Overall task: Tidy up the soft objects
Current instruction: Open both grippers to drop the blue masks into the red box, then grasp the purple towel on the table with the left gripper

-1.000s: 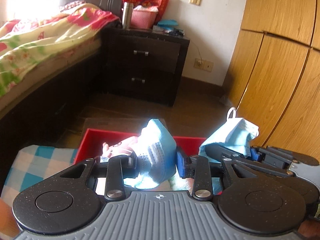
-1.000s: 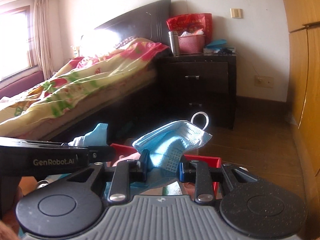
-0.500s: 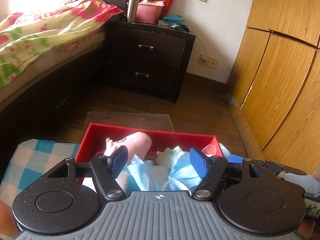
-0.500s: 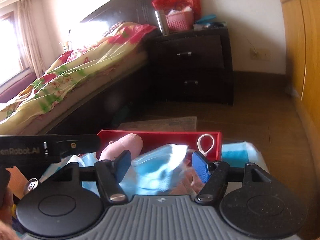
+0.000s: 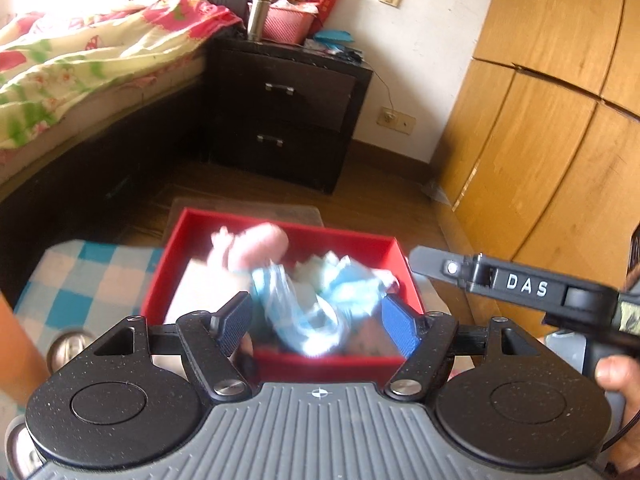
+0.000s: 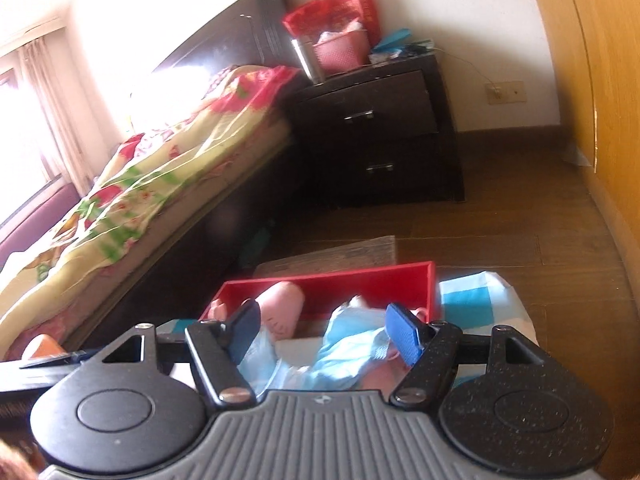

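Observation:
A red box point(image 5: 280, 225) sits on a blue-checked cloth point(image 5: 88, 276). Inside lie a pink plush toy point(image 5: 256, 248) and crumpled blue face masks point(image 5: 308, 308), blurred in the left wrist view. My left gripper point(image 5: 315, 303) hovers over the box's near edge. Its jaws are opening and the pads touch nothing, with the masks lying loose below. In the right wrist view the red box point(image 6: 332, 278) holds the same pink toy point(image 6: 280, 308) and blue masks point(image 6: 344, 348). My right gripper point(image 6: 322, 312) is above them, its jaws opening, with nothing pressed between the pads.
A dark nightstand point(image 5: 288, 120) with a pink basket stands beyond the box, a bed point(image 5: 80, 72) at the left and a wooden wardrobe point(image 5: 540, 120) at the right. A black bar lettered DAS point(image 5: 520, 286), with a hand behind it, crosses the right side.
Both grippers were shut on blue masks a second ago. Their jaws have opened, the masks have fallen into the red box, and both grippers have drawn back from it.

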The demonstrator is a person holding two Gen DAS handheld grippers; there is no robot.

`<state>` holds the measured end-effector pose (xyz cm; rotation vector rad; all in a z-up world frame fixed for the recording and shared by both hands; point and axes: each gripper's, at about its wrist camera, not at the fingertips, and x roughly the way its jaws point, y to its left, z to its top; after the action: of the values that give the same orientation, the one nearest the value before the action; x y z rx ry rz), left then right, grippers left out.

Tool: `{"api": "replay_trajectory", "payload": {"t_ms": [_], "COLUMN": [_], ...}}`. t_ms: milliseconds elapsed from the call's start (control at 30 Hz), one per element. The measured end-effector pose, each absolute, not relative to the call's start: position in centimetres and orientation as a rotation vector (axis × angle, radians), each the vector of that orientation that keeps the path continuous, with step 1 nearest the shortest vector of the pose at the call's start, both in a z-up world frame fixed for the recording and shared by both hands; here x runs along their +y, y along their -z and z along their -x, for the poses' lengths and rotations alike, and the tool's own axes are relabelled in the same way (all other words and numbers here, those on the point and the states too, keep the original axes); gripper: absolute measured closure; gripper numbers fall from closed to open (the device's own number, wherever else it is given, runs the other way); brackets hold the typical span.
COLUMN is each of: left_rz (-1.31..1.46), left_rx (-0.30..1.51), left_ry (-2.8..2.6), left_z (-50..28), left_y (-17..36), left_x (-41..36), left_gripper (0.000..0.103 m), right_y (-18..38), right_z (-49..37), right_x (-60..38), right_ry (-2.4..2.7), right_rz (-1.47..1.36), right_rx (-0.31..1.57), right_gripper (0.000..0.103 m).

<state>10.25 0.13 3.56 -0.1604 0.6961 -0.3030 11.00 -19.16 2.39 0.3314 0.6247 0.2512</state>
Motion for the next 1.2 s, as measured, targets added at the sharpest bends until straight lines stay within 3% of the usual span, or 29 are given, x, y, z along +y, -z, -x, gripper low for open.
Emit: {"api": "replay_trajectory", "payload": {"t_ms": [367,667,767,833,933,1033,1200], "left_rz": [0.016,-0.210,-0.219,-0.187,-0.180,-0.126,0.012], "left_rx": [0.774,0.825,0.852,0.904,0.961,0.977,1.057], "left_ry": [0.403,0.468,0.442,0.397,0.340,0.316,0.392], "left_z": [-9.3,-9.5,-10.4,-11.2,-12.0,-12.3,-11.6], "left_y": [0.7,6.1,7.4,8.1,9.3,9.5,8.9], "left_x": [-1.6,-3.8,-4.3,-4.3,-3.9,-3.0,-1.4], "left_gripper": [0.029,0.035,0.047,0.065,0.083,0.093,0.097], "right_y": [-0.1,1.6,1.9,2.2,2.6,2.8,2.7], "right_z": [-7.3,-7.0,-7.1,-7.0,-7.0,-7.1,-7.0], "right_x": [-19.8,-22.1,-21.9,-21.7,-21.6,-21.6,-21.2], "right_ry": [-0.227,-0.214,-0.223,-0.230,-0.228,-0.226,-0.250], "right_rz": [-0.318,-0.367,-0.356,-0.343,-0.319,-0.315,-0.312], "right_rx": [0.748,0.822,0.835,0.842,0.862,0.874,0.878], "right_gripper": [0.051,0.051,0.051,0.051,0.051,0.051,0.051]}}
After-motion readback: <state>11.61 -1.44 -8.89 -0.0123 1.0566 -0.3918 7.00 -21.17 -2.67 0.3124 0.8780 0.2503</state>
